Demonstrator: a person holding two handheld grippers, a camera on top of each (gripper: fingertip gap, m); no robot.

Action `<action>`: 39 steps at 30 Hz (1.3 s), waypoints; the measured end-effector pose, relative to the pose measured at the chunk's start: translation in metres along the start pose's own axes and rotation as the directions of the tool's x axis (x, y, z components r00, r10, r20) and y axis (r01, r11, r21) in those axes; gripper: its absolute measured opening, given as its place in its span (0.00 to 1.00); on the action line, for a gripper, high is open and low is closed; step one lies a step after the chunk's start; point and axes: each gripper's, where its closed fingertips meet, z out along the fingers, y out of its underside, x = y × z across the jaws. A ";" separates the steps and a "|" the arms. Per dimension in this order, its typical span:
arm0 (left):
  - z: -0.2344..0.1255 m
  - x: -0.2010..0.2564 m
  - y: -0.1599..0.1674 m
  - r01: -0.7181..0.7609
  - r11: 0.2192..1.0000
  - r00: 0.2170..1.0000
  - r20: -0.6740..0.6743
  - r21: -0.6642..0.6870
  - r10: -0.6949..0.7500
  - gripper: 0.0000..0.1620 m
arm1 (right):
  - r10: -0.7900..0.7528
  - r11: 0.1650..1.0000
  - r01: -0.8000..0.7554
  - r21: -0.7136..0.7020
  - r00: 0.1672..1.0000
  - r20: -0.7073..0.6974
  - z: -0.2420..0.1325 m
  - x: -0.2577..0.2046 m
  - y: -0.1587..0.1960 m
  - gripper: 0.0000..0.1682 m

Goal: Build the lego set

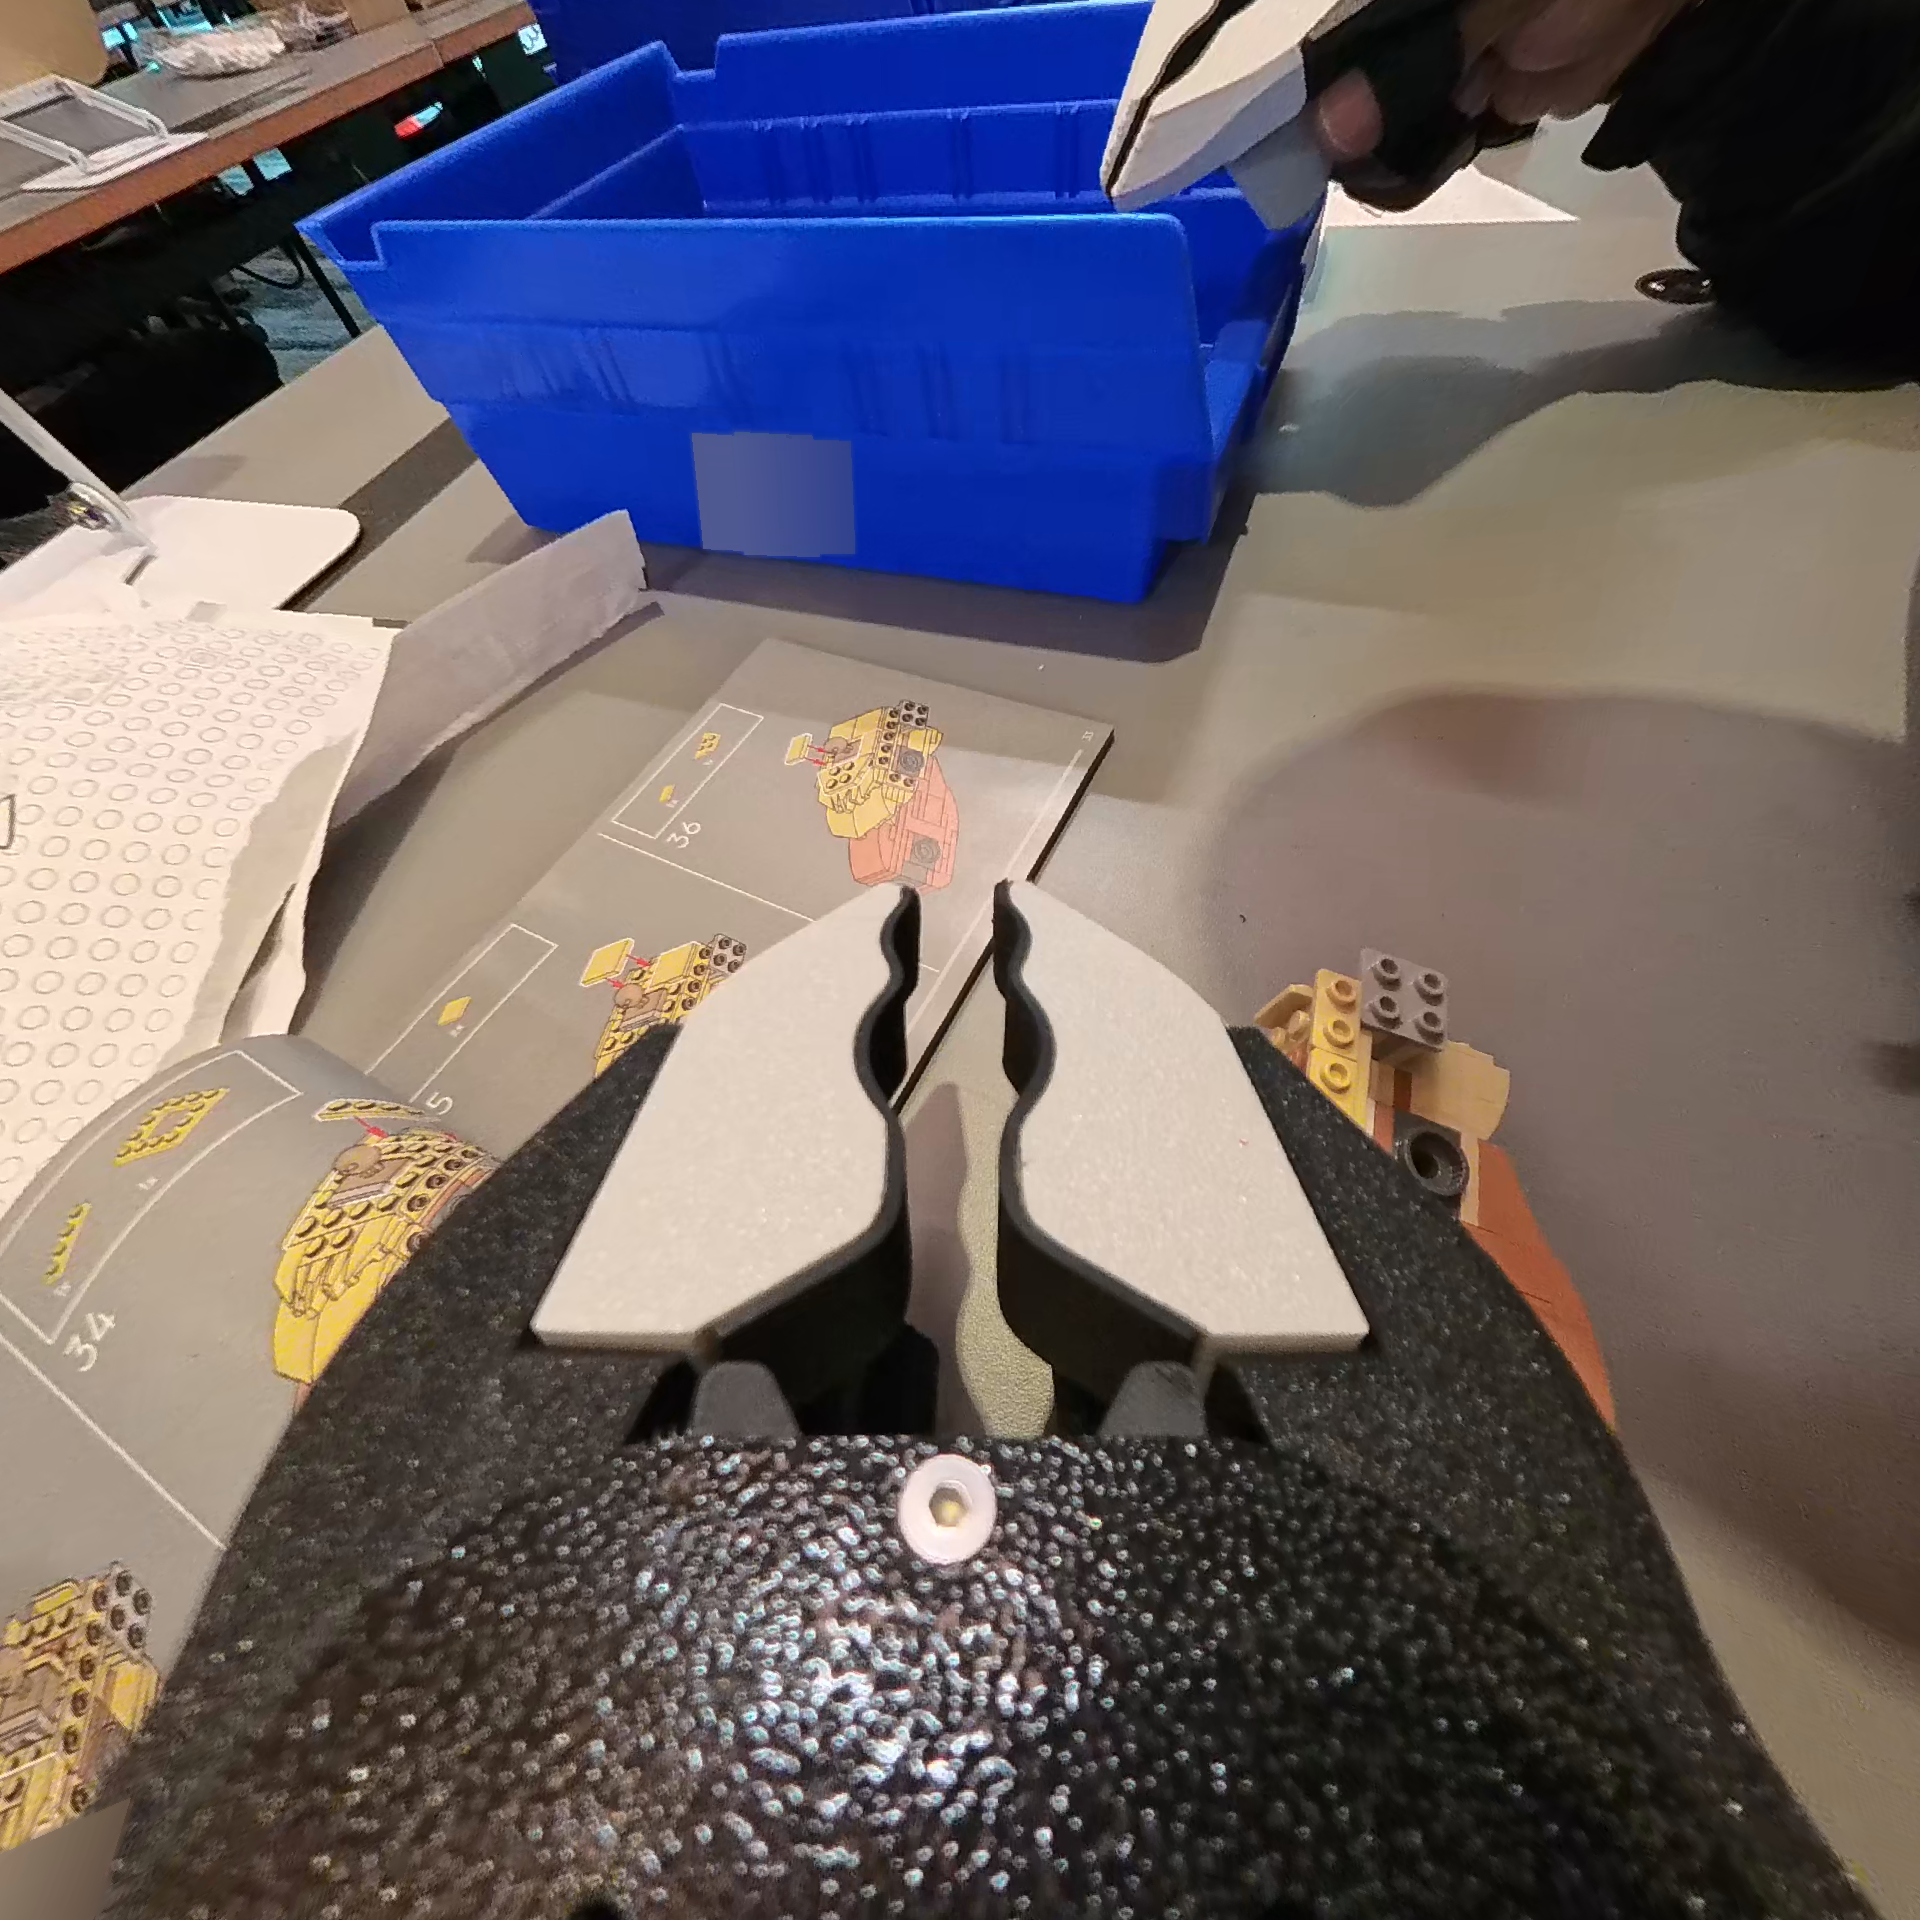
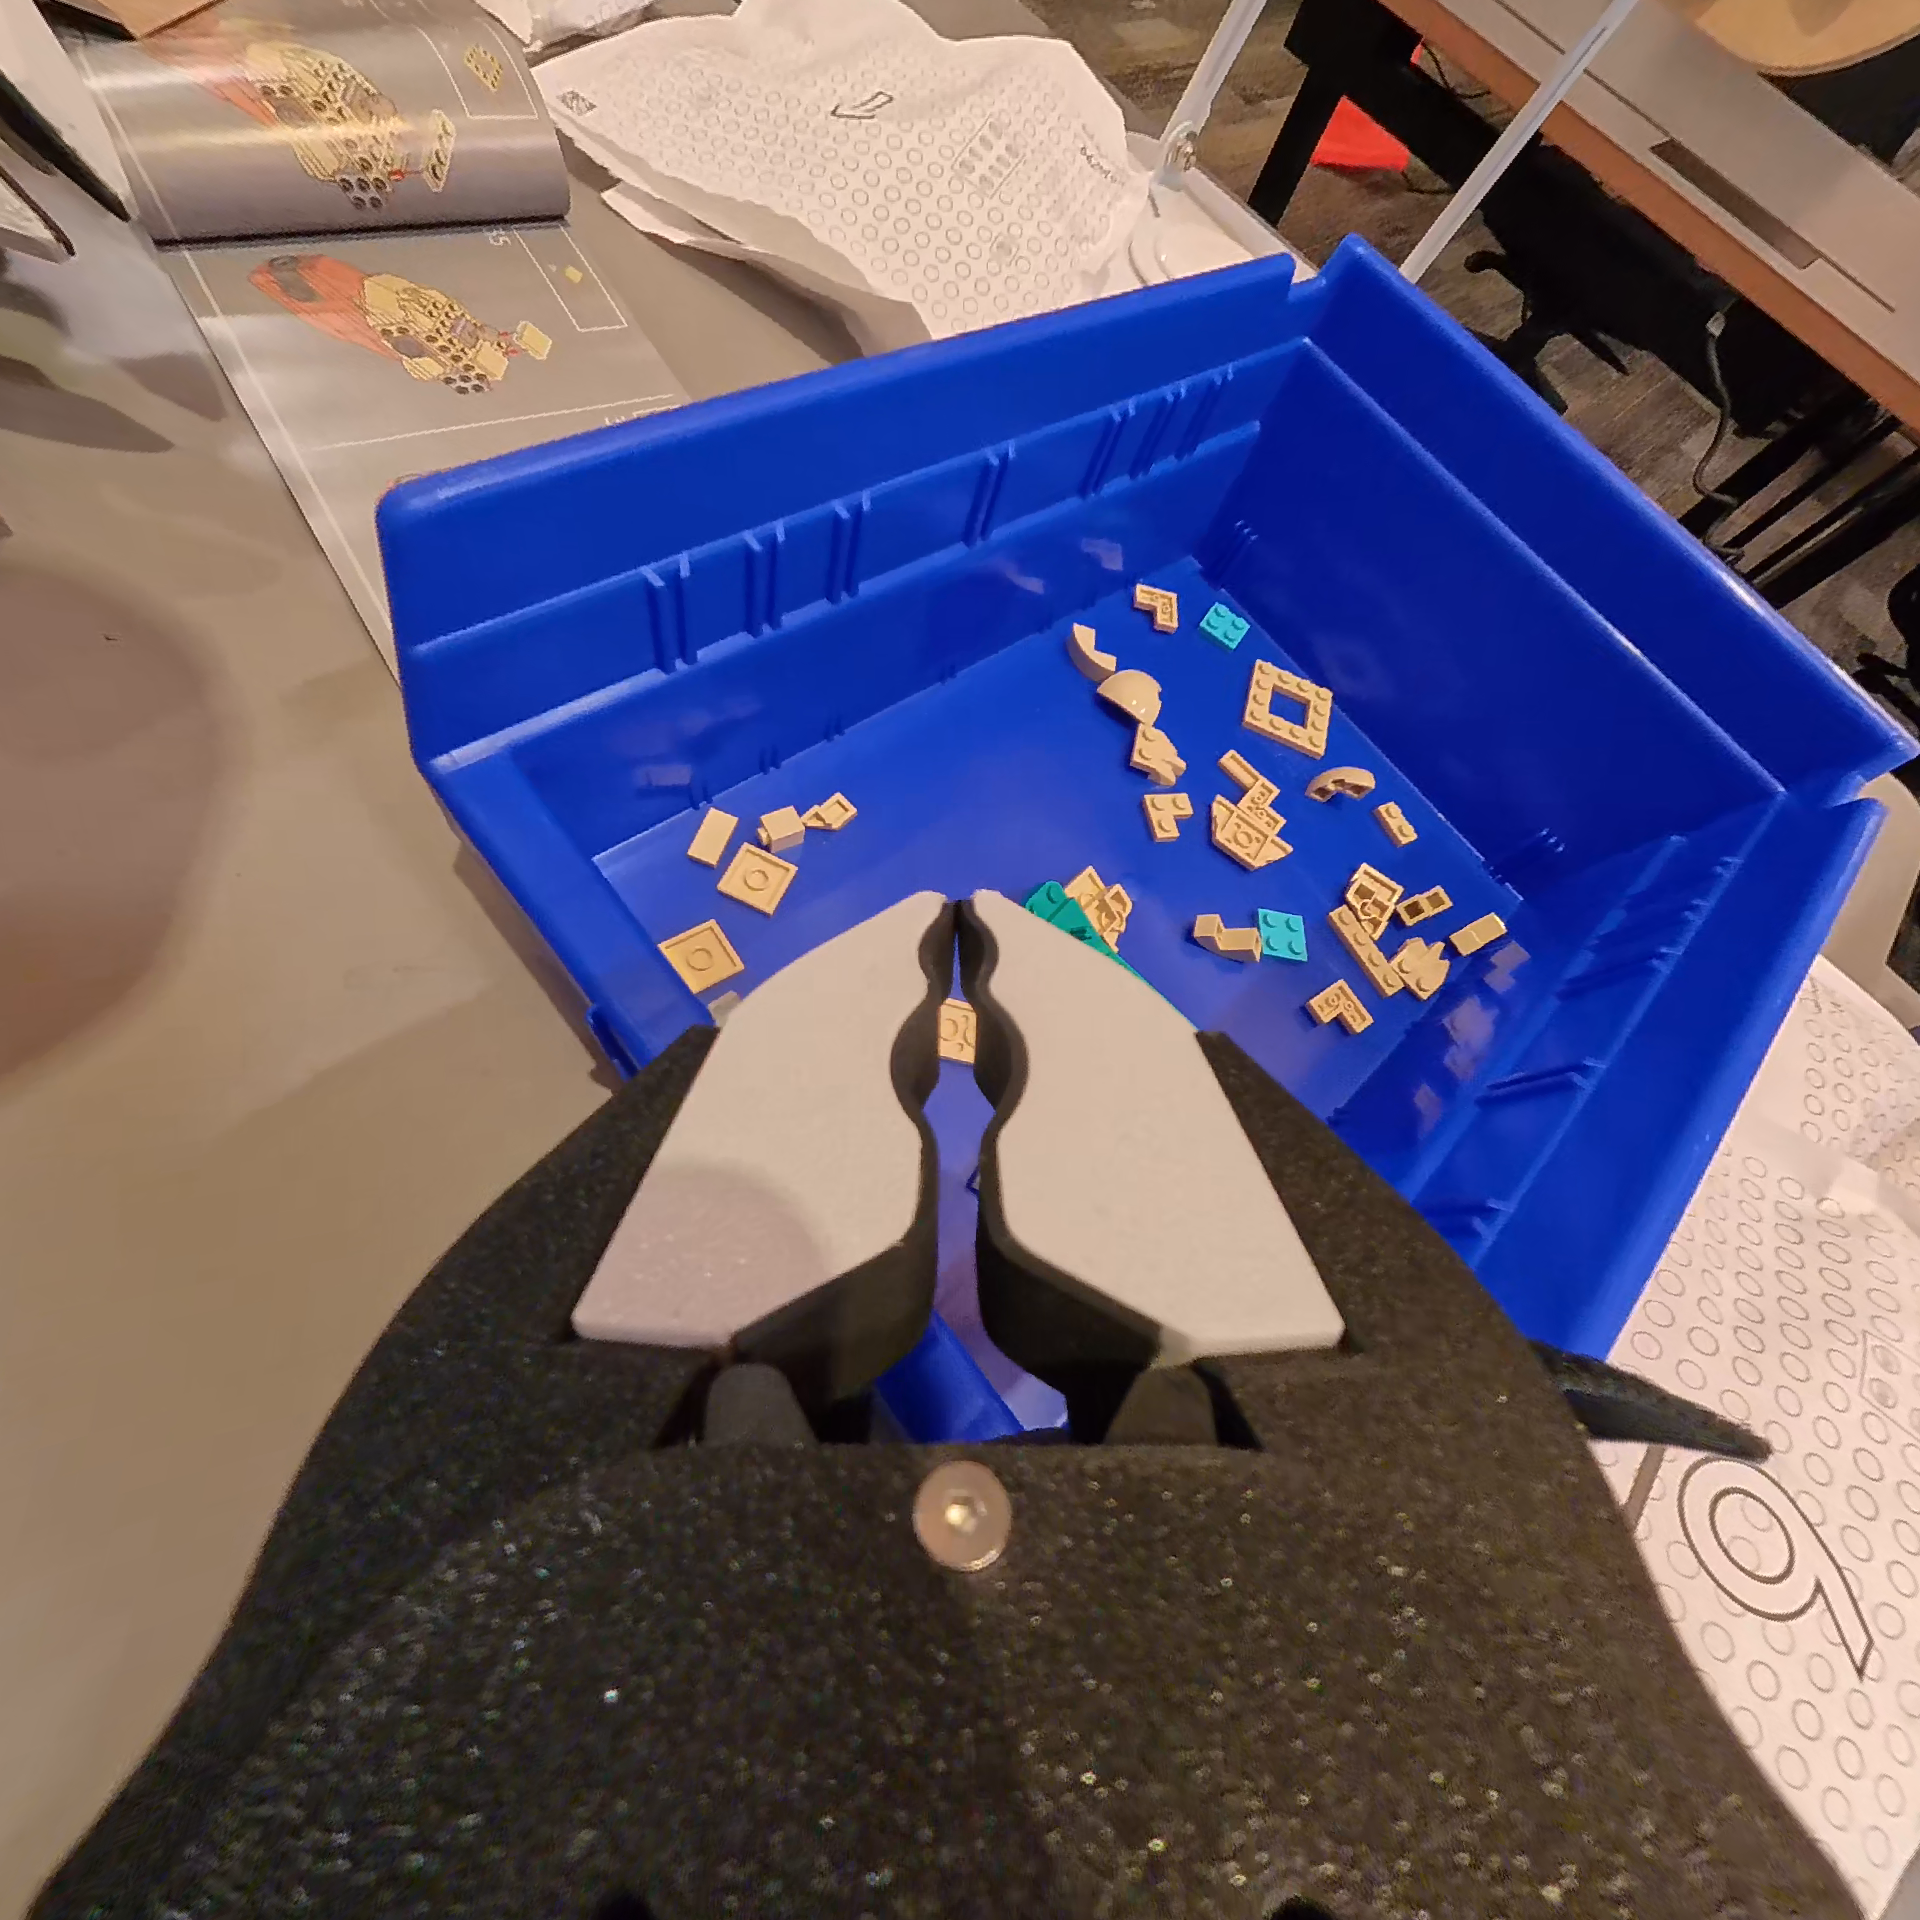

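Note:
My left gripper [image 1: 957,904] is a little open and empty, low over the open instruction booklet [image 1: 727,831]. The partly built model [image 1: 1392,1049], of tan, yellow, grey and brown bricks, sits on the table just right of its fingers. My right gripper [image 2: 956,920] is shut with nothing seen between its tips. It hangs over the near wall of the blue bin [image 2: 831,499], and it also shows in the left wrist view [image 1: 1117,177]. Several loose tan pieces [image 2: 1286,707] and a few teal ones [image 2: 1281,933] lie on the bin floor.
The blue bin [image 1: 810,343] stands behind the booklet, with more blue bins behind it. White printed paper bags lie left of the booklet [image 1: 135,831] and beside the bin [image 2: 1818,1351]. A gloved hand [image 1: 1382,94] holds the right gripper. The grey table [image 1: 1507,675] spreads right. The left gripper's tips are roughly 25 cm from the right gripper's.

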 end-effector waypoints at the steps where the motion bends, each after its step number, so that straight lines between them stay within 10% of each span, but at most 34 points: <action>1: 0.000 0.000 0.000 0.000 1.000 1.000 0.000 0.000 0.000 0.08 | 0.000 1.000 0.000 -0.001 1.000 -0.003 0.000 0.001 0.000 0.00; 39: 0.000 -0.003 0.000 0.027 1.000 1.000 -0.002 0.007 -0.027 0.08 | 0.085 0.994 -0.094 -0.061 0.987 -0.133 0.000 0.026 0.016 0.00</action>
